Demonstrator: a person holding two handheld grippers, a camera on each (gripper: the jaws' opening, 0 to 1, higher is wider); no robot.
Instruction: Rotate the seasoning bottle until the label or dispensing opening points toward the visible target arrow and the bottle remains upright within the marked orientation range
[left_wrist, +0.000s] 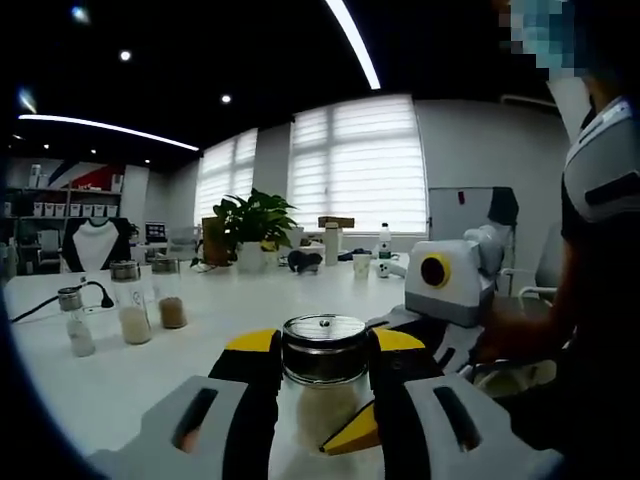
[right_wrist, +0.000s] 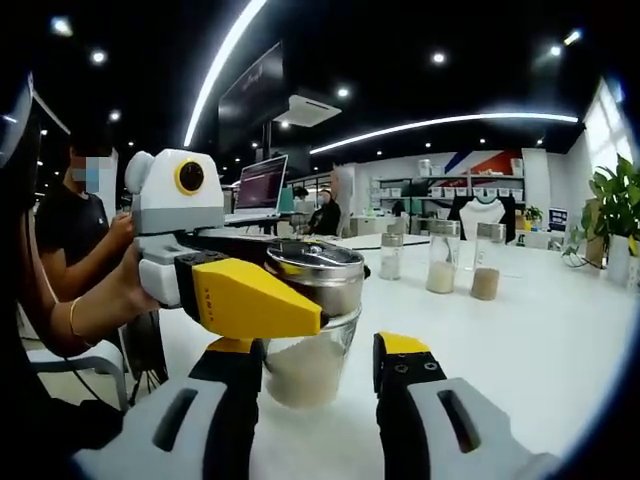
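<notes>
The seasoning bottle (left_wrist: 323, 375), probably smooth fragile glass part-filled with powder, stands upright on the desk (left_wrist: 90, 385), pinched between the left gripper (left_wrist: 322, 395) jaws below its metal lid (left_wrist: 324, 333); the right gripper (right_wrist: 318, 375) jaws stand spread beside it.

Clear glass seasoning bottle (left_wrist: 322, 400), shiny metal lid (left_wrist: 324, 345), glossy white table (left_wrist: 110, 380)

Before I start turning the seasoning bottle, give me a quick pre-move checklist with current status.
1. Left gripper closed on the seasoning bottle: ok, jaws flank the glass.
2. Right gripper free of the bottle: ok, open, bottle just ahead.
3. Bottle upright: ok, lid sits level.
4. Target arrow in sight: cannot tell.
5. Label or opening direction: cannot tell.
6. Three other shakers stand apart on the table: ok.
</notes>
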